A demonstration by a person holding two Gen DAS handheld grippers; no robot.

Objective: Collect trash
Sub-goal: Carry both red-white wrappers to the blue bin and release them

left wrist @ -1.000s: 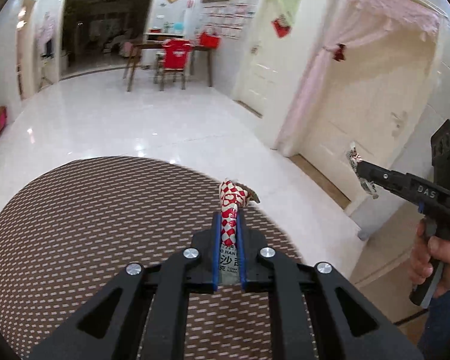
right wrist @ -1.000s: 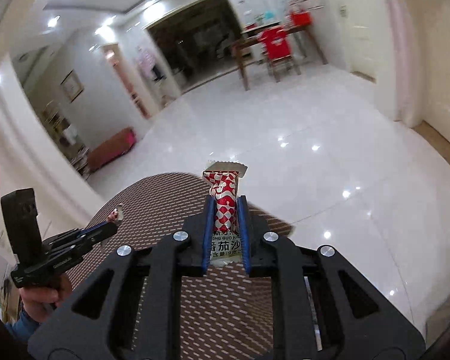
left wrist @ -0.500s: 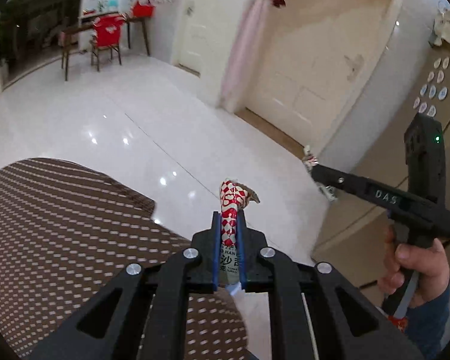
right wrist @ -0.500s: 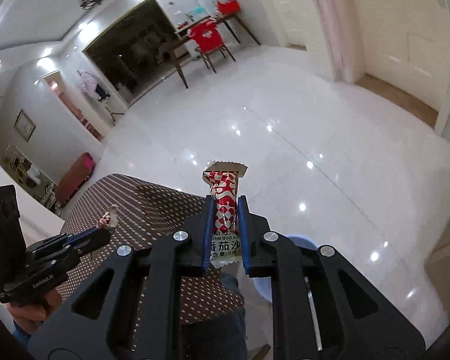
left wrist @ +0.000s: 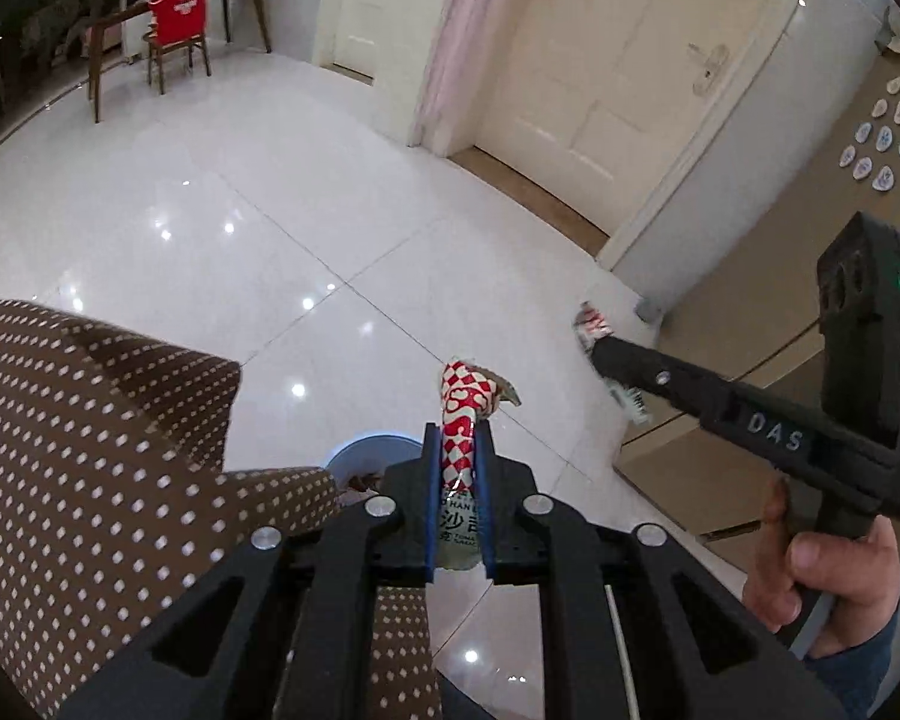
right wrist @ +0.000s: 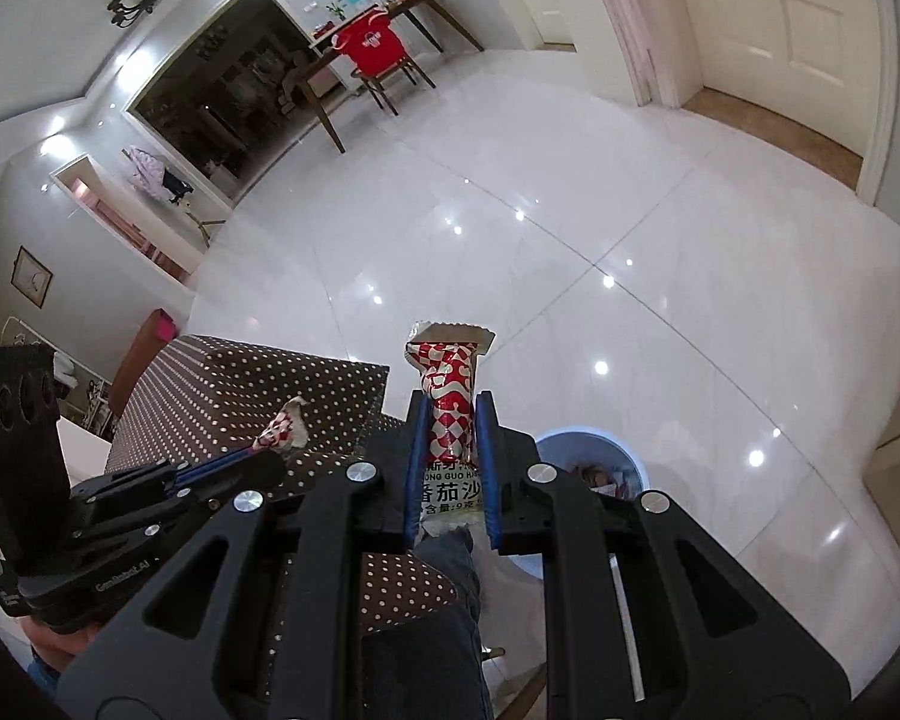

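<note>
My left gripper [left wrist: 457, 438] is shut on a red-and-white ketchup packet [left wrist: 463, 414] that sticks up between its blue pads. My right gripper [right wrist: 450, 414] is shut on a second red-and-white packet [right wrist: 448, 396]. Each gripper shows in the other view: the right one [left wrist: 594, 336] at the right of the left wrist view, the left one [right wrist: 270, 444] at the lower left of the right wrist view, both holding their packets. A light blue trash bin [right wrist: 594, 468] with wrappers inside stands on the floor just below both grippers; in the left wrist view its rim [left wrist: 366, 450] peeks out.
A table with a brown dotted cloth [left wrist: 90, 432] lies to the left, its corner next to the bin. My trouser leg [right wrist: 450, 576] is below. Glossy white floor tiles [right wrist: 570, 240] stretch ahead. A door [left wrist: 600, 90] and a fridge [left wrist: 870, 192] stand right.
Both grippers have swung right and tilted down, off the table, out over the floor. The blue bin has come into view beneath them. Both packets stay gripped.
</note>
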